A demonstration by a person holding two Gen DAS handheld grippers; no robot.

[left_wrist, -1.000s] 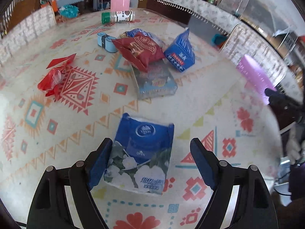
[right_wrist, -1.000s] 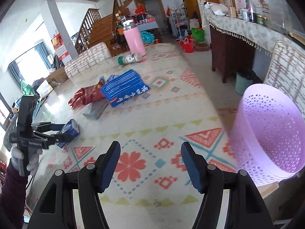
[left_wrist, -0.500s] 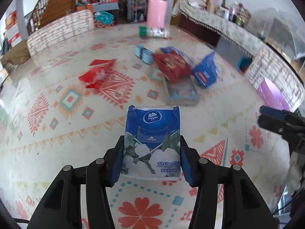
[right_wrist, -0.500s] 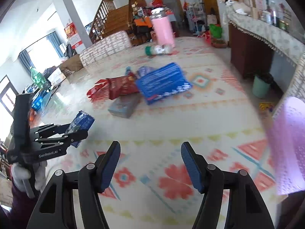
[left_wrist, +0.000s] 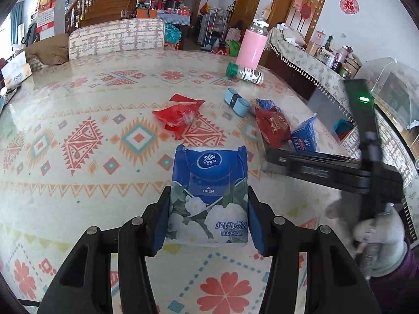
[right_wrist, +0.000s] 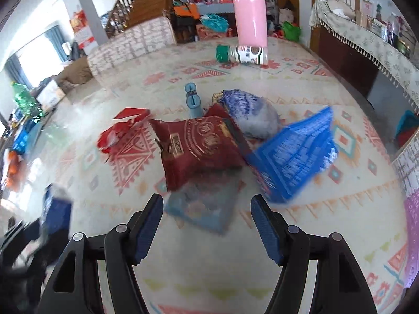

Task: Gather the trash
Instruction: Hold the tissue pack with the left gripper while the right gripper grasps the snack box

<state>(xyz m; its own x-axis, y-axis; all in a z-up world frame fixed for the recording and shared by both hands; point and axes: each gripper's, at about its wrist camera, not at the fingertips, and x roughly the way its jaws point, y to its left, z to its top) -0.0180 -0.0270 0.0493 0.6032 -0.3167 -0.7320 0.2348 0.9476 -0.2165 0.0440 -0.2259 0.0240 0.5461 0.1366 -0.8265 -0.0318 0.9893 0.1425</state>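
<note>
Sitting between left gripper [left_wrist: 208,218] pads: tissue pack [left_wrist: 208,196]

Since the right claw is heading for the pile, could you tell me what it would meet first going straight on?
Probably the flat blue-grey packet lying under the dark red snack bag, right ahead of the open right claw; blur makes depth uncertain.

Snack bag [right_wrist: 199,146] atop flat box [right_wrist: 207,206]
</note>
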